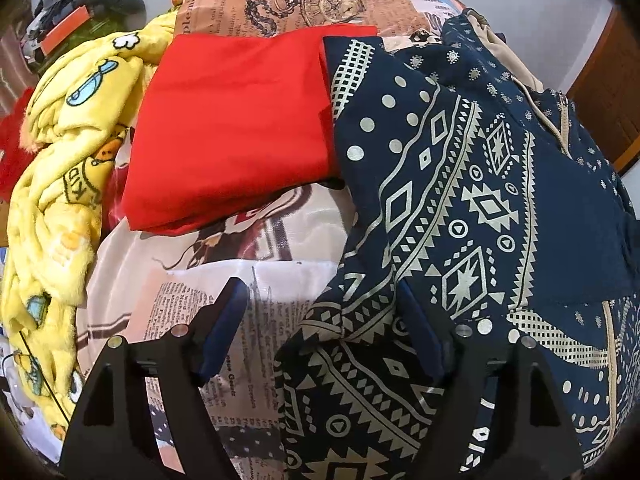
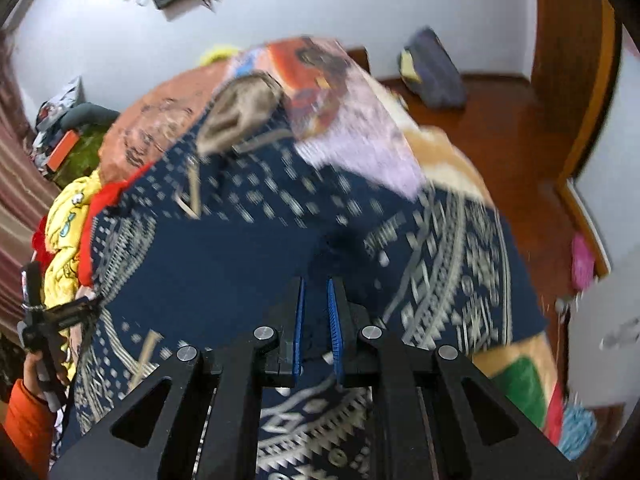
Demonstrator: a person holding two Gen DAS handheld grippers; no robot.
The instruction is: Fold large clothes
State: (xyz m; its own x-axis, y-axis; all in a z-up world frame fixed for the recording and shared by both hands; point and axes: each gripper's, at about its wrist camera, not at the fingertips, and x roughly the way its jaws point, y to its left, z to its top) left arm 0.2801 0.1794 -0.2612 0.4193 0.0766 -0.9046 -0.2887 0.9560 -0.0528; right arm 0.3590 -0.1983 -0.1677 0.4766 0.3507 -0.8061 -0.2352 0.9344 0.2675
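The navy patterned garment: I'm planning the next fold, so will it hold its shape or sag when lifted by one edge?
The navy patterned garment probably sags: it already drapes in soft creases. Its zipper side may hang heavier. The open left claw would likely gather only a bunch.

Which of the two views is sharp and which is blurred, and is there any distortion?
Left wrist view: sharp; the navy garment and red cloth show crisp edges. Right wrist view: motion blur smears the garment's pattern, while the right hand-held gripper stays sharp. Both views: fisheye bending and dark corners.
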